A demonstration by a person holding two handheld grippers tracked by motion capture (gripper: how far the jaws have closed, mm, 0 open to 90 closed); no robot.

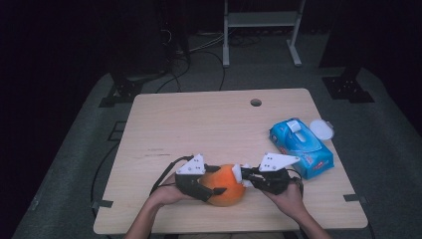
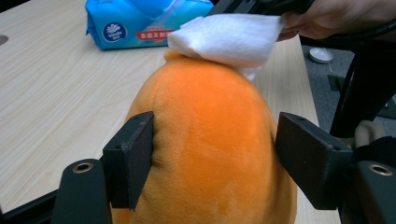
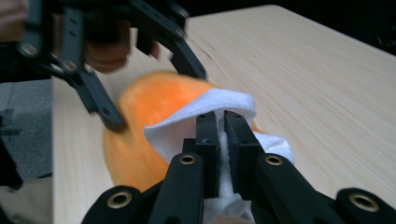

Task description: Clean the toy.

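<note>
An orange plush toy [image 1: 228,186] lies near the table's front edge. My left gripper [image 1: 205,189] holds it from the left; in the left gripper view the two jaws press on the sides of the plush [image 2: 210,140]. My right gripper [image 1: 247,175] is shut on a folded white wipe [image 1: 238,173] and holds it against the plush's right end. The wipe [image 2: 229,39] rests on the far top of the plush, and it drapes over the plush [image 3: 144,121] ahead of my right gripper [image 3: 223,135]. The left gripper [image 3: 116,51] stands behind.
A blue pack of wet wipes [image 1: 301,147] lies right of the right hand, with a white round lid [image 1: 322,129] off the table's edge beyond it. A cable hole [image 1: 256,102] sits near the far edge. The wooden table [image 1: 199,124] stretches bare behind the plush.
</note>
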